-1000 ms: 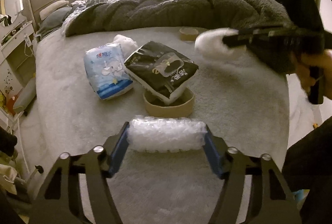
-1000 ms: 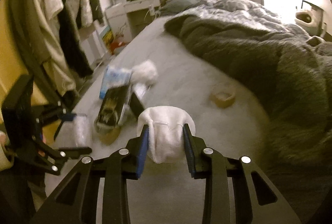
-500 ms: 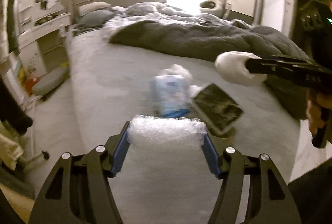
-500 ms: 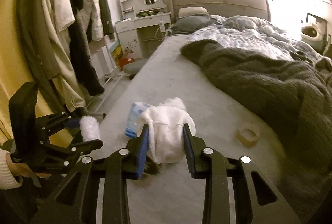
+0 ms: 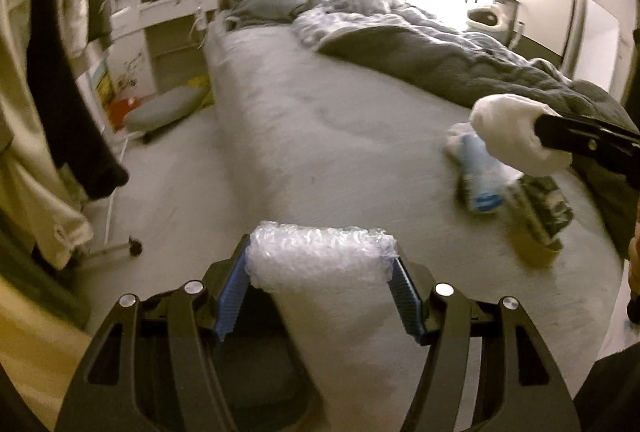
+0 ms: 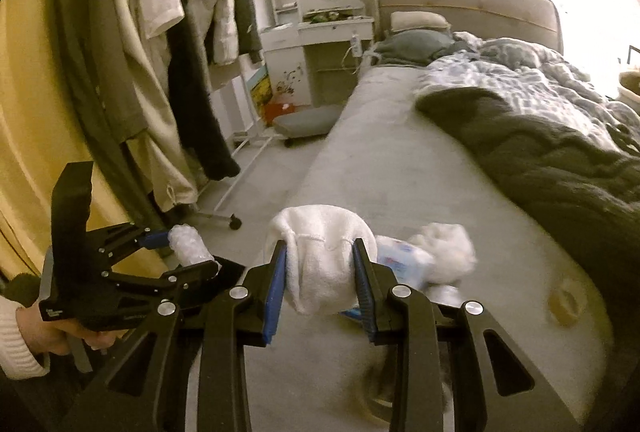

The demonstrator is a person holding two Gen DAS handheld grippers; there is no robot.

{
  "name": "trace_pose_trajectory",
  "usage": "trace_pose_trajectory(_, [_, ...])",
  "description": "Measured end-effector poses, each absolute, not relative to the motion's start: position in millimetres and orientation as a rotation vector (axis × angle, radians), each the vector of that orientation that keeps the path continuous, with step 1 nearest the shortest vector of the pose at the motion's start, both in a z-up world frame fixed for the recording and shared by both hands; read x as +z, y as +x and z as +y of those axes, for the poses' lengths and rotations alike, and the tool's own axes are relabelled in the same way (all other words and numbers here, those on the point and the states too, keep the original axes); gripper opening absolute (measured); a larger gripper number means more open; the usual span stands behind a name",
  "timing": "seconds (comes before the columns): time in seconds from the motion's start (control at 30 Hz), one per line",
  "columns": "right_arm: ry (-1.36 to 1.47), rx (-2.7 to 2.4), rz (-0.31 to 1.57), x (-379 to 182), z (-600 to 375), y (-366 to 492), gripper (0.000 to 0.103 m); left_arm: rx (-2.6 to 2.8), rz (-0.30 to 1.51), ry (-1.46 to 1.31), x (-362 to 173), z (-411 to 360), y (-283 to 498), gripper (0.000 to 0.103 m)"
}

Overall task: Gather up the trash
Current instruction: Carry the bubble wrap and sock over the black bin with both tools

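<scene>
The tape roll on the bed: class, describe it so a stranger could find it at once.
Start at the grey bed and go to its near end, beside the dark blanket. There the tape roll lies flat and alone, right of the white wad; it is the only tan ring.

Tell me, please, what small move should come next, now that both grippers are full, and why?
Probably carry both loads on toward a bin, which neither view shows. The left gripper is shut on the bubble wrap and the right gripper on the white cloth, so neither can take the packets left on the bed.
</scene>
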State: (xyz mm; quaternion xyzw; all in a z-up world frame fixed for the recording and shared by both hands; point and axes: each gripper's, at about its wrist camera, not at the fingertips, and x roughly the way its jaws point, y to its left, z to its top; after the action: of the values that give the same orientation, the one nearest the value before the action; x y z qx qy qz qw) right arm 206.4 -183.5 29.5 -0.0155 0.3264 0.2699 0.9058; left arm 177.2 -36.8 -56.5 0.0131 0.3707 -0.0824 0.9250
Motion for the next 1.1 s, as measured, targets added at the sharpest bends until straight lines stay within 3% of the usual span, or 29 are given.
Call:
trace_pose_trajectory(0.5, [-0.034, 0.65, 0.742, 17, -93, 220, 0.033, -0.054, 0.872, -0.039, -88, 41, 170, 0.067])
trace_pose_trajectory(1.1, [-0.048, 0.704, 0.888, -22, 11, 226, 0.033, -0.014, 1.197, -0.117, -198, 98, 160, 0.067])
